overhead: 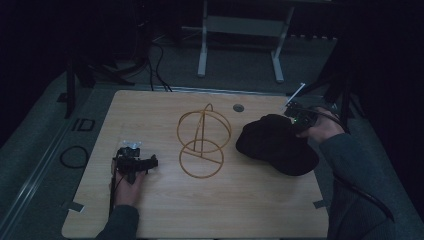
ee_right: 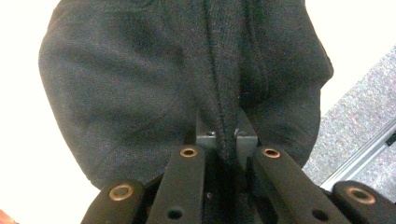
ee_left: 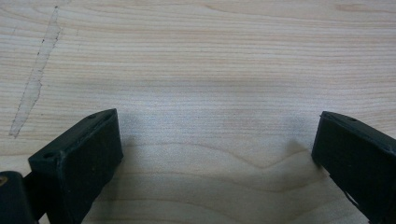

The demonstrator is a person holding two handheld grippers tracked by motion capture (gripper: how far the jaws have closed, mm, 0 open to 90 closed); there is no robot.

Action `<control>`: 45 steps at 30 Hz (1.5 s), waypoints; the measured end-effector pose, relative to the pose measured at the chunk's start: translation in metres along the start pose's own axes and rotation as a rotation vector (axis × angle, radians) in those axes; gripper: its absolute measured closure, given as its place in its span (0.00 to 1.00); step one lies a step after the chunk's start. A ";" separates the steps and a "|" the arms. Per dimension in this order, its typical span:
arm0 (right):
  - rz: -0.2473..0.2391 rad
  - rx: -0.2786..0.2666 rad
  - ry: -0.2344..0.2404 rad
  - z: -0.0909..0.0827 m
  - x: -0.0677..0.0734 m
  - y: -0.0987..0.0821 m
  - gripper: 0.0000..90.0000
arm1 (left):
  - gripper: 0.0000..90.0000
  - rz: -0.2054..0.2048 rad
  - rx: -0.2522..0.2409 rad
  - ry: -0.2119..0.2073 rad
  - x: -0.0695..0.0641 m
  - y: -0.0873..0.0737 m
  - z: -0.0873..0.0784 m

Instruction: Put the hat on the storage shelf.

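Note:
A black knitted hat (overhead: 276, 143) lies on the right side of the wooden table (overhead: 165, 200). My right gripper (overhead: 294, 120) sits at its far right edge, and in the right gripper view its jaws pinch a fold of the hat (ee_right: 140, 84) between them, right gripper (ee_right: 226, 135) shut on the fabric. A gold wire stand (overhead: 202, 142) made of rings stands at the table's middle. My left gripper (overhead: 145, 162) rests low over the left part of the table, jaws spread wide over bare wood, left gripper (ee_left: 215, 140) open.
A grommet hole (overhead: 238, 107) sits near the table's far edge. Bits of tape (overhead: 75, 206) mark the front corners. A pale streak (ee_left: 35, 79) marks the wood. A white desk frame (overhead: 240, 35) and cables (overhead: 155, 65) lie on the floor beyond.

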State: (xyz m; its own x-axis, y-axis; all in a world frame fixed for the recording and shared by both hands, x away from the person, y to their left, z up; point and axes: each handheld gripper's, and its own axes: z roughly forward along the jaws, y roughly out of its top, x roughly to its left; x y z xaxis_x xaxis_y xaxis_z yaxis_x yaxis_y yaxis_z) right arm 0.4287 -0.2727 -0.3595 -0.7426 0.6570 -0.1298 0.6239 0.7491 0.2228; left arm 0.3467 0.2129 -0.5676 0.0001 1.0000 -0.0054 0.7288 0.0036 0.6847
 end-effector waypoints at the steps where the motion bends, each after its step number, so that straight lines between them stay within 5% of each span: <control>1: -0.002 -0.005 0.001 -0.002 0.000 0.003 0.96 | 0.01 0.000 0.000 0.000 0.000 0.000 0.000; 21: -0.019 -0.104 -0.024 -0.037 0.008 0.015 0.96 | 0.01 0.000 0.000 0.000 0.000 0.000 0.000; 34: -0.023 -0.147 -0.086 -0.052 0.011 0.020 0.96 | 0.01 0.000 0.000 0.000 0.000 0.000 0.000; 45: -0.009 -0.211 -0.045 -0.070 0.014 0.022 0.96 | 0.01 0.000 0.000 0.000 0.000 0.000 0.000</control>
State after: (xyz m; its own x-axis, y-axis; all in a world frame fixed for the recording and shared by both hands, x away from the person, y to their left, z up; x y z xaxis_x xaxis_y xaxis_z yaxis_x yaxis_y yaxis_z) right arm 0.4152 -0.2529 -0.2882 -0.7335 0.6567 -0.1752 0.5486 0.7242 0.4178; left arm 0.3467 0.2128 -0.5677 0.0001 1.0000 -0.0054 0.7287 0.0037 0.6849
